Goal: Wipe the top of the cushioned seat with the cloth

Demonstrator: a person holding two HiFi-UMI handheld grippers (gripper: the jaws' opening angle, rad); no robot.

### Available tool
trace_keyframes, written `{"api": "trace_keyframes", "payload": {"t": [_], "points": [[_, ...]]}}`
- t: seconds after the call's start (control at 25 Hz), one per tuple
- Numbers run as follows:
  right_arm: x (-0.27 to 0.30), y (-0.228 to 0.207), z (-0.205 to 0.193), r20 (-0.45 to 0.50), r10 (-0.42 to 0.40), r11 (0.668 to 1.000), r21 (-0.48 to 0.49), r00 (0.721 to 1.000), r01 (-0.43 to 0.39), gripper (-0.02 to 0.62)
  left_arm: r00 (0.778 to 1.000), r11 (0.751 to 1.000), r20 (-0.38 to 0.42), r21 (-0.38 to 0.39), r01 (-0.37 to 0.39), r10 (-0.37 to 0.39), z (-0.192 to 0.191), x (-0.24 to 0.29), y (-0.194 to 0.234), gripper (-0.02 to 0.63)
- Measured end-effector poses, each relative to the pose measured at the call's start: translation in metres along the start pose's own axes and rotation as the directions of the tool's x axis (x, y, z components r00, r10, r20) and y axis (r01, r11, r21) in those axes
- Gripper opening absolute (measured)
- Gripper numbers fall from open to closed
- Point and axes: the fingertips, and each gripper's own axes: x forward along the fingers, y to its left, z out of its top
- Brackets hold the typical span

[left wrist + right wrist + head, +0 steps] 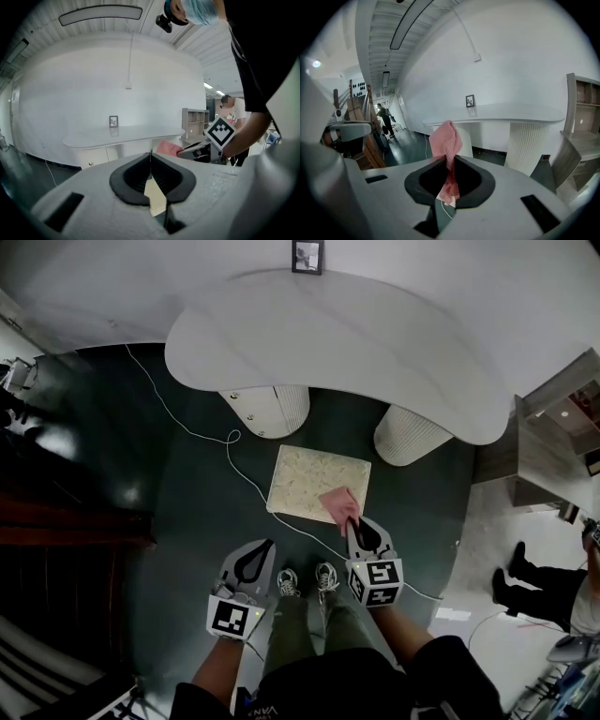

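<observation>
The cushioned seat [309,479] is a cream, patterned square on the dark floor in front of my feet. A pink cloth [339,502] hangs over its near right corner, pinched in my right gripper [353,520], which is shut on it. In the right gripper view the cloth [445,138] sticks up out of the closed jaws of that gripper [448,160]. My left gripper [268,543] hovers near the seat's front left edge, shut with nothing in it. In the left gripper view its jaws [150,155] meet, and a strip of the seat [155,195] shows below them.
A white curved table [337,343] on two ribbed pedestals [412,435] stands just beyond the seat. A white cable [246,479] runs across the floor past the seat's left side. A grey shelf unit [548,442] and a standing person [548,587] are at the right.
</observation>
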Motion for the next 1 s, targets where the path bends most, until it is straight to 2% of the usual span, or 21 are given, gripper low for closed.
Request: {"api": "trace_keyframes", "payload": {"t": [0.24,0.44,0.76,1.0], "points": [[0.047,0.002,-0.011,0.012,-0.039,0.999,-0.012,0.999,0.04,0.037,0.999,0.998,0.035,-0.051,0.027,-0.025,-0.02,0.027,0.023,0.02],[0.082,0.004,-0.03,0.006,-0.068,0.998,0.0,0.998,0.068,0.037,0.999,0.998,0.033,-0.056,0.025,-0.023,-0.047,0.037,0.045,0.02],[0.146,0.004,-0.061,-0.018,-0.074,0.997,-0.022,0.997,0.074,0.037,0.999,0.995,-0.031,0.088,0.044,-0.042,-0.083,0.043,0.054,0.02],[0.207,0.012,-0.083,-0.049,-0.057,0.996,-0.079,0.997,0.053,0.037,0.997,0.993,0.043,0.101,0.058,-0.063,-0.089,0.055,0.052,0.02]]}}
